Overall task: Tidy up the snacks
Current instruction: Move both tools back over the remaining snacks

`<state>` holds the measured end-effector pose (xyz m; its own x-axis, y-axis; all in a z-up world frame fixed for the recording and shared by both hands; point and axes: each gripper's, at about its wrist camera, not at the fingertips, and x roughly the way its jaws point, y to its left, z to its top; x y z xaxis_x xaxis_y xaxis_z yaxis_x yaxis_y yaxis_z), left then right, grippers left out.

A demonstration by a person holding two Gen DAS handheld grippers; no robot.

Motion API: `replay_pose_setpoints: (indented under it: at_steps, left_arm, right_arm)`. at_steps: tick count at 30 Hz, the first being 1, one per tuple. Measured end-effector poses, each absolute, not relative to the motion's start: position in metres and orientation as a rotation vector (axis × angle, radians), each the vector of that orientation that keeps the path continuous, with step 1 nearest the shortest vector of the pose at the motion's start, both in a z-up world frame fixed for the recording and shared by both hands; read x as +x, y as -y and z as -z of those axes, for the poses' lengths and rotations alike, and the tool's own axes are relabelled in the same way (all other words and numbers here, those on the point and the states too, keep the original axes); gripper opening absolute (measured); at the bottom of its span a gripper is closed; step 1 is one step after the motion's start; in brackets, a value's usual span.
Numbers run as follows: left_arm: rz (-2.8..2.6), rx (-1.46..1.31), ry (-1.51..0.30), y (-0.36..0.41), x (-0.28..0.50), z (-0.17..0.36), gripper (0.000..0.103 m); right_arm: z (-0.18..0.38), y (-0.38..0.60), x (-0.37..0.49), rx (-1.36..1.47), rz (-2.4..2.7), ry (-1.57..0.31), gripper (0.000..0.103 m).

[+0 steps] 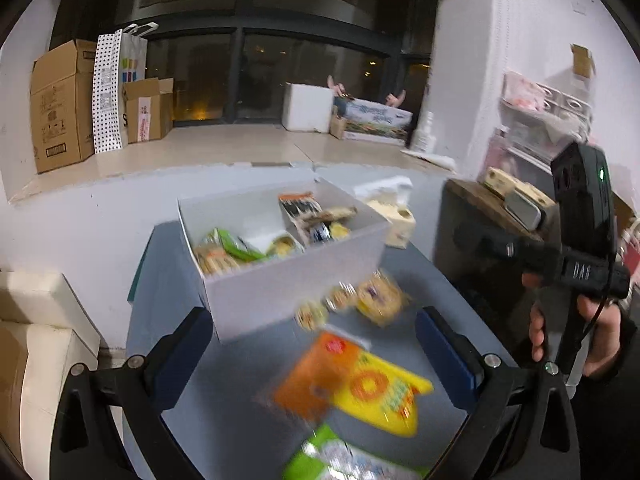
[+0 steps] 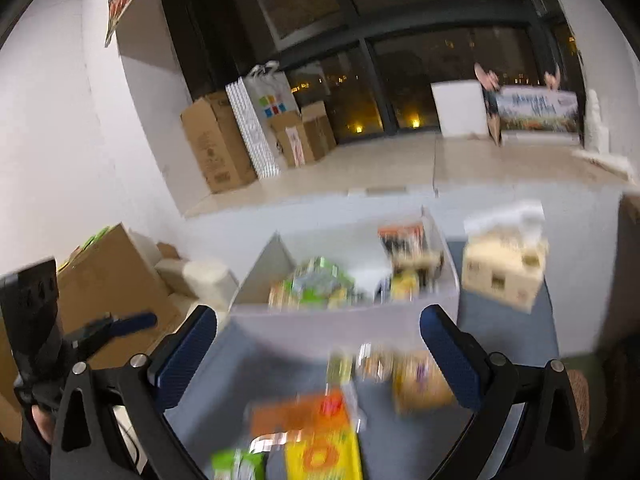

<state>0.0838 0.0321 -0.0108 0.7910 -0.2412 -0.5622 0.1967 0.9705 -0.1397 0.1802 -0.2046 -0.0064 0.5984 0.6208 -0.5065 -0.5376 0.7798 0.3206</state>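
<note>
A white open box (image 1: 280, 280) (image 2: 344, 328) stands on a grey-blue table (image 1: 400, 264) and holds several snack packs. Loose in front of it lie small round biscuit packs (image 1: 344, 300) (image 2: 416, 376), an orange-and-yellow bag (image 1: 352, 384) (image 2: 316, 436) and a green pack (image 1: 340, 460) (image 2: 236, 466). My left gripper (image 1: 316, 356) is open and empty above the orange-and-yellow bag. My right gripper (image 2: 320, 356) is open and empty above the loose packs. The right gripper's body (image 1: 580, 240) shows at the right of the left wrist view. Both views are blurred.
A beige tissue box (image 1: 396, 216) (image 2: 504, 264) sits right of the white box. Cardboard boxes (image 1: 60, 104) and a dotted paper bag (image 1: 108, 92) stand on a raised ledge behind. A dark cabinet (image 1: 480, 240) is at right, cardboard boxes (image 2: 112, 280) at left.
</note>
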Motion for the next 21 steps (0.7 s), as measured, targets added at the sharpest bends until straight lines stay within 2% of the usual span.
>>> replay_pose_setpoints:
  at_steps: [6, 9, 13, 21]
  left_arm:
    - [0.280, -0.116, -0.633, -0.025, 0.041, 0.032, 0.103]
    - [0.293, -0.123, -0.651, -0.022, 0.035, 0.042, 0.103]
    - [0.306, -0.119, -0.667, -0.018, 0.034, 0.050, 0.103]
    - [0.308, -0.133, -0.681, -0.022, 0.038, 0.056, 0.103]
  right_arm:
    - [0.058, 0.224, 0.120, 0.145, -0.675, -0.720, 0.103]
    - [0.080, 0.218, 0.106, 0.016, -0.613, -0.722, 0.103]
    - [0.099, 0.200, 0.109, -0.123, -0.576, -0.754, 0.103]
    - [0.143, 0.164, 0.137, -0.228, -0.597, -0.877, 0.103]
